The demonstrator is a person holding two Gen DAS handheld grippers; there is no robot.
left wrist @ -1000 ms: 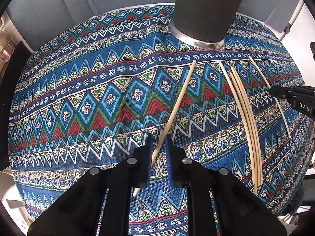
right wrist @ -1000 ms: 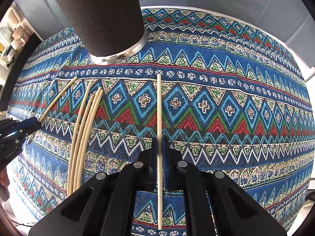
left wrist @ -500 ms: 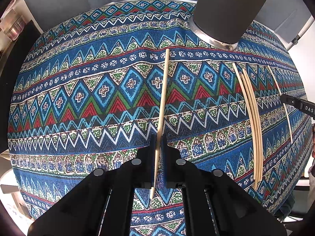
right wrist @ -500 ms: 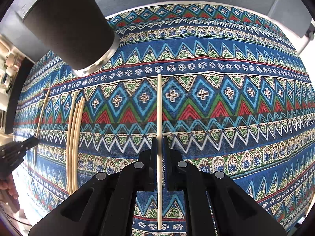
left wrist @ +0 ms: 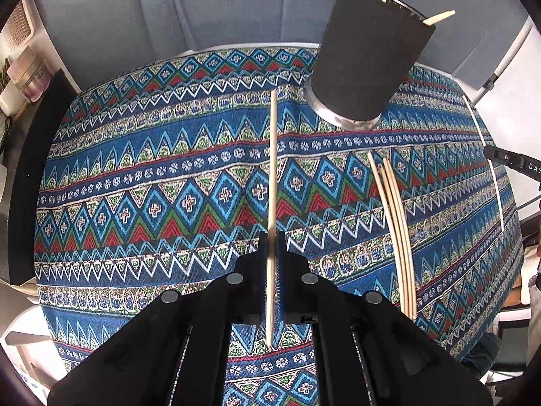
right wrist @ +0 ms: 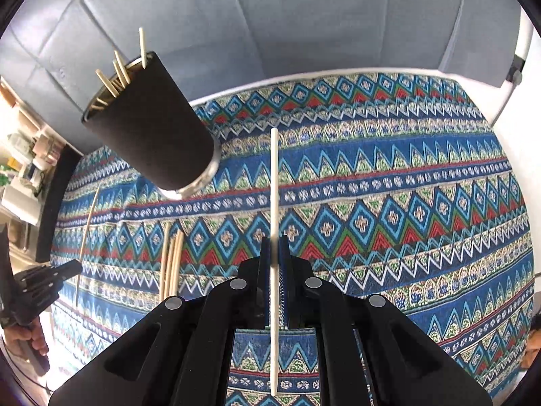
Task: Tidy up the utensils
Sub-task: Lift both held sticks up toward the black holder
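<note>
Over patterned tablecloth [left wrist: 169, 203], grey padded wall [right wrist: 270, 34] behind, each tool pinching a chopstick [left wrist: 271, 186].

A patterned tablecloth [left wrist: 169, 182] carries a black cup [left wrist: 365, 67] and perhaps five loose chopsticks [left wrist: 399, 223].
</note>
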